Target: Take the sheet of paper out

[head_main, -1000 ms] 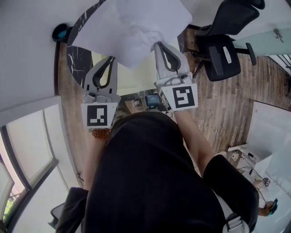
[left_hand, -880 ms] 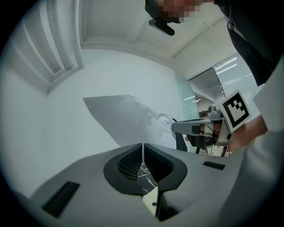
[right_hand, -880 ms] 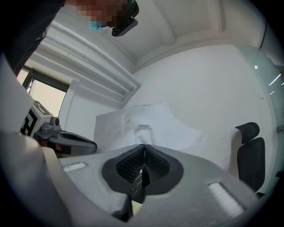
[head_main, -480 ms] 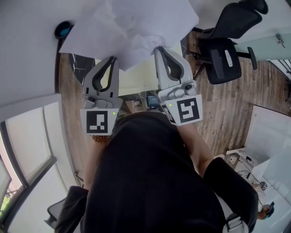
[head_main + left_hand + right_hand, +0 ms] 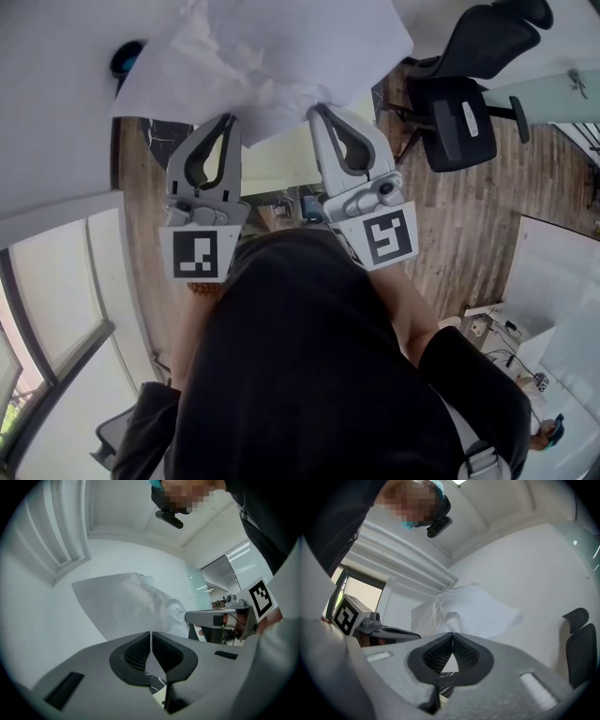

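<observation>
You are holding the sheet of paper (image 5: 281, 56) up in front of you with both grippers, and it is hanging clear of any surface, spreading wide across the top of the head view. The sheet is looking crumpled and creased near its lower edge, where the two grippers are meeting it. Your left gripper (image 5: 228, 122) is pinching that lower edge on the left: in the left gripper view its dark ribbed pads (image 5: 140, 651) are pressing together with a sliver of paper showing between them, and the rest of the sheet is fanning out beyond the tips. Your right gripper (image 5: 317, 111) is clamping the same edge just beside it, a little farther forward; in the right gripper view its jaws are likewise closing tip to tip on the paper, which is bunching into folds right above them. The two grippers are sitting near each other, side by side but not touching, each with its marker cube (image 5: 199, 253) facing up toward your head. Below the paper, a cream tabletop (image 5: 277, 159) and a dark marbled patch (image 5: 155, 131) are showing between and beside the grippers. A black office chair (image 5: 464, 98) is standing on the wooden floor (image 5: 469, 216) well off to your right.
</observation>
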{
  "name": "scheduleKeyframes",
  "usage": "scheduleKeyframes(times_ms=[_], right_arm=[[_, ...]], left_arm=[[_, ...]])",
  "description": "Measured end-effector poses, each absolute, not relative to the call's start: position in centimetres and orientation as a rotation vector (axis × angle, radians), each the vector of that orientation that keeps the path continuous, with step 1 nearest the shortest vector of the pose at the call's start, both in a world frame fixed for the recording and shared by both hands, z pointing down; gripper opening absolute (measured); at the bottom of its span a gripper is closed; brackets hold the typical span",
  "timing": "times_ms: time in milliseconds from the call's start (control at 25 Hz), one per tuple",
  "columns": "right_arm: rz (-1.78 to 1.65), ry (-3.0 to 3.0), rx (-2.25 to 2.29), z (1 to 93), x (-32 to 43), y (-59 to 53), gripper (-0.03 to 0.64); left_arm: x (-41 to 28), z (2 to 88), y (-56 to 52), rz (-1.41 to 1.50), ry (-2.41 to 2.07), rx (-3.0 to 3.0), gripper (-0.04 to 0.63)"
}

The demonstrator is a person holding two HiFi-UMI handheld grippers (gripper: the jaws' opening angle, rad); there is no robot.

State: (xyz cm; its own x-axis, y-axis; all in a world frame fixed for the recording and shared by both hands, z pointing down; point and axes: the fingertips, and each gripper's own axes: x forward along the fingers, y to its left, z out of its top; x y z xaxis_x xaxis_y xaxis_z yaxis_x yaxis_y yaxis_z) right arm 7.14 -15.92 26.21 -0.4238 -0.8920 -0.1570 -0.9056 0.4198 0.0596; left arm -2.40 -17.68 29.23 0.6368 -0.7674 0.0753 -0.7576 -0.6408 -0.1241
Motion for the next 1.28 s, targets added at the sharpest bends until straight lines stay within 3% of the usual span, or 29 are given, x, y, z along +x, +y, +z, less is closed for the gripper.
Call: scheduleKeyframes(times_ms=[1280], right_arm=[[0.195,2.718,-1.355,27.6,5.4,-15.0,-0.003]], left_arm=[[-4.5,30.4,-17.6,-0.189,1.299,-2.789,0.023]])
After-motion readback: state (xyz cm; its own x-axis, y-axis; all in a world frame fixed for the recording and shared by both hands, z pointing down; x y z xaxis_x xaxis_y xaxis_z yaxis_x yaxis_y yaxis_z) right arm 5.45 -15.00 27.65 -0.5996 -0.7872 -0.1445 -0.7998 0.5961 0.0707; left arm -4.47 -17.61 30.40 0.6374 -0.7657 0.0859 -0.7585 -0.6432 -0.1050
